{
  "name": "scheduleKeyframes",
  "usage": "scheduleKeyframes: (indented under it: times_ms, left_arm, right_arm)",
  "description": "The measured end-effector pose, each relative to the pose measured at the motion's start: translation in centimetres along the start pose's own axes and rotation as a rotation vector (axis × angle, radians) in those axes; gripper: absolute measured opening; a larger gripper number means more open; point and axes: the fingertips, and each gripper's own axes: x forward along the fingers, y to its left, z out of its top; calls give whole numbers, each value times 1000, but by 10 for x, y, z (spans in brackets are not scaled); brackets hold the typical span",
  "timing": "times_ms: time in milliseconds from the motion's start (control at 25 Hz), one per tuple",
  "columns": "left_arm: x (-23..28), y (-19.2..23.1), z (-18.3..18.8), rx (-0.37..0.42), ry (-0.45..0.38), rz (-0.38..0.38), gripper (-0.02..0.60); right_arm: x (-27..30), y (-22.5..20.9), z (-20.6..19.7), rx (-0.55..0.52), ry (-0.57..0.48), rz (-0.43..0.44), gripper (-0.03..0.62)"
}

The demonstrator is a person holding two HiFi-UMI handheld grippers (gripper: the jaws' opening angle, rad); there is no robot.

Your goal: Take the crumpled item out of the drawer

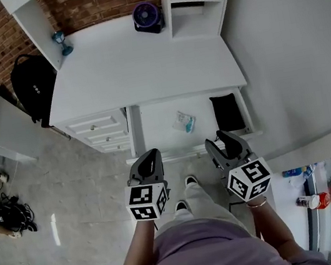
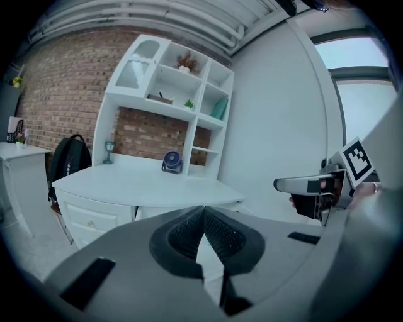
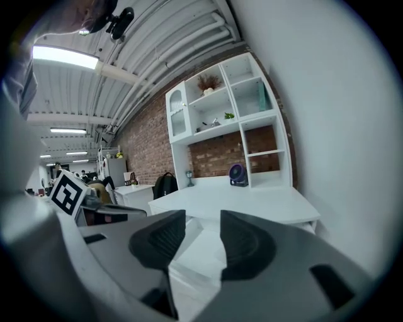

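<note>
both forearms reach forward from the person's body, holding the 2 grippers side by side just short of the open drawer's (image 1: 151,121) front edge, noses pointing at it. left gripper (image 1: 151,155) sits before the drawer's left half, its pads pressed together at the tips with nothing between them. right gripper (image 1: 222,136) sits before the drawer's right half, its jaws parted by a moderate gap and empty. crumpled item (image 1: 184,121) lies on the drawer's floor near the middle, beyond both grippers, untouched. flat black thing (image 1: 228,112) lies at the drawer's right end.
</note>
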Motion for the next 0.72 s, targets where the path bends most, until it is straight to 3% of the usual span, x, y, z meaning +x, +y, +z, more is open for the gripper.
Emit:
scheduleKeyframes:
  times_ms: [440,720]
  left_arm:
    - [40,22,6,-47,-3,115,2]
    - [46,35,6,-79,1,200,2]
  right_arm:
    - [70,-33,-6,-68,95,133,173]
    - [113,-41,-31,-128,214,234,199]
